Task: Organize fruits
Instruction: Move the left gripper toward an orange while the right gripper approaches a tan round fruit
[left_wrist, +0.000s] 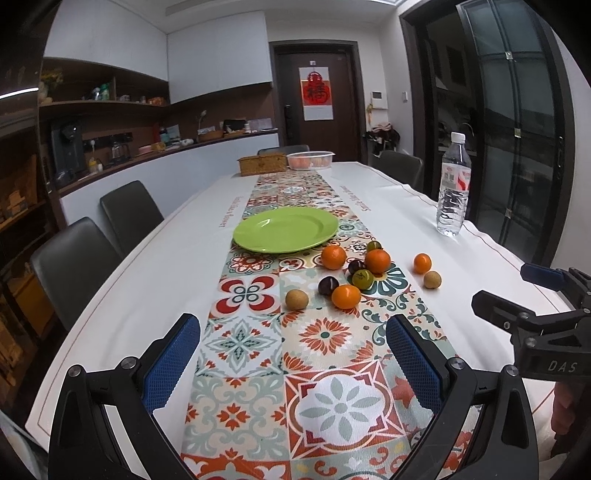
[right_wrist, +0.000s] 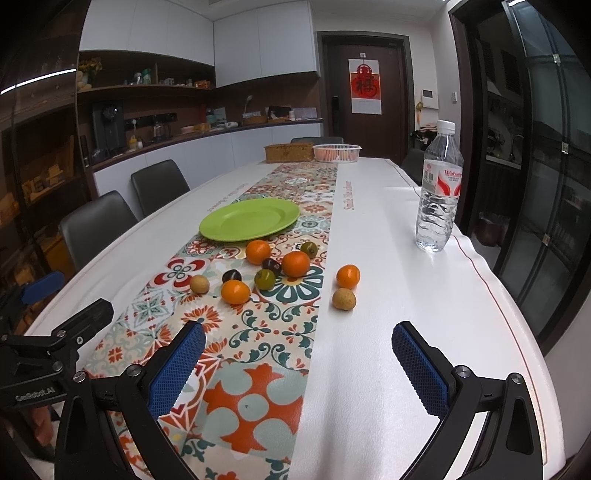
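Green plate (left_wrist: 286, 229) — empty, on the patterned runner (left_wrist: 258, 369). Just nearer than it: four mandarins (left_wrist: 346, 296), three or four dark fruits (left_wrist: 328, 285), possibly plums, two tan longans (left_wrist: 296, 299). Left gripper (left_wrist: 293, 365) and right gripper (right_wrist: 299, 369) — both spread wide, empty, short of the fruit.

Both wrist cams low, side by side, facing down table (left_wrist: 155, 266); share plate (left_wrist: 286, 229), fruit.
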